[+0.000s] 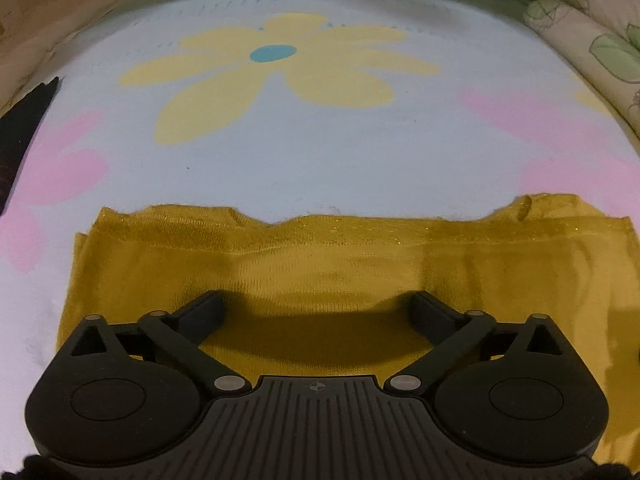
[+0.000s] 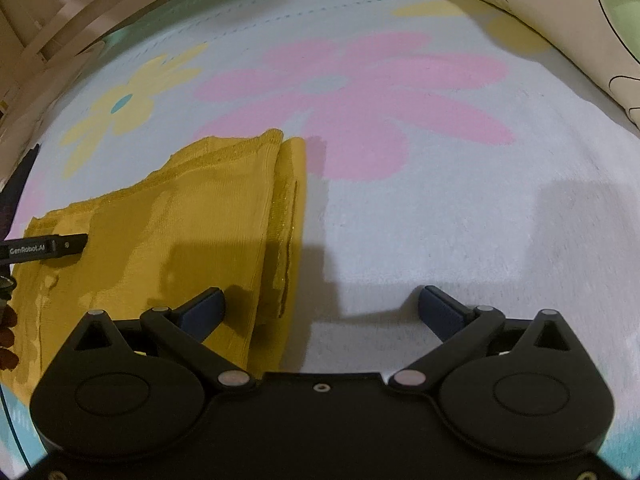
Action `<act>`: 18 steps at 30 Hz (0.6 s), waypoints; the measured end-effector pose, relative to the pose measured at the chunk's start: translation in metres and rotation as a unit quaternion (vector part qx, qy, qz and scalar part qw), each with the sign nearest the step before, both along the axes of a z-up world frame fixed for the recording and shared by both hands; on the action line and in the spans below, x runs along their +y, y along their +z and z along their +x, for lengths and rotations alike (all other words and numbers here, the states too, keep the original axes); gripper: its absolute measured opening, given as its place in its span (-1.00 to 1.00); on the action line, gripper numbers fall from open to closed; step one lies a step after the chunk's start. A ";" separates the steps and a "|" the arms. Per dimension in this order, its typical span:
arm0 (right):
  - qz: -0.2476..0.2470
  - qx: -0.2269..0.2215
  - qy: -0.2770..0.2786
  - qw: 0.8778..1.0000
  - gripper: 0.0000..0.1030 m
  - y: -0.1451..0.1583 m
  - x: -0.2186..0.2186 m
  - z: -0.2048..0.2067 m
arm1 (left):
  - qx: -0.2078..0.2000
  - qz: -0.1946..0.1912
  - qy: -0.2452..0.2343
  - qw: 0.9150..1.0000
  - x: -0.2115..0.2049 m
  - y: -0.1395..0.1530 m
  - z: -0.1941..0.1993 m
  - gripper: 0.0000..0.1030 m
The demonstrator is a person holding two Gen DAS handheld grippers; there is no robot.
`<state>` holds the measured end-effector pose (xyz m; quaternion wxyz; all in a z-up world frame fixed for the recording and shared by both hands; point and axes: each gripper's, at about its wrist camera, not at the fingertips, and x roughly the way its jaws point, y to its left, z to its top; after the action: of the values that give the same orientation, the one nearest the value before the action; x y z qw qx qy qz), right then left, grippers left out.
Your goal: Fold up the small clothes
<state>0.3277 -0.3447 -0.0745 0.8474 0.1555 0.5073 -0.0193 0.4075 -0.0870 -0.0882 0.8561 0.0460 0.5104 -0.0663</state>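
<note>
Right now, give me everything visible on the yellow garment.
The yellow garment is mustard knit, finely ribbed, with a glittery band along its far hem. It lies flat and folded on the light blue flowered blanket, with stacked layers showing at its right edge. The left claw is open over its middle; the right claw is open astride the right edge. Whether either finger touches the cloth is unclear.

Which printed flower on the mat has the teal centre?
The yellow flower beyond the mustard garment; the pink flower lacks any teal centre.
</note>
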 end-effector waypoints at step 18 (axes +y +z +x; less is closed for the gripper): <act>0.054 -0.021 -0.013 0.998 1.00 0.002 -0.022 -0.008 | -0.002 0.061 -0.062 0.996 -0.003 0.014 -0.097 0.97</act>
<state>0.3196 -0.3666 -0.0728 0.8477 0.2081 0.4880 0.0005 0.3109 -0.0901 -0.0745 0.8472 0.1298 0.5076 -0.0874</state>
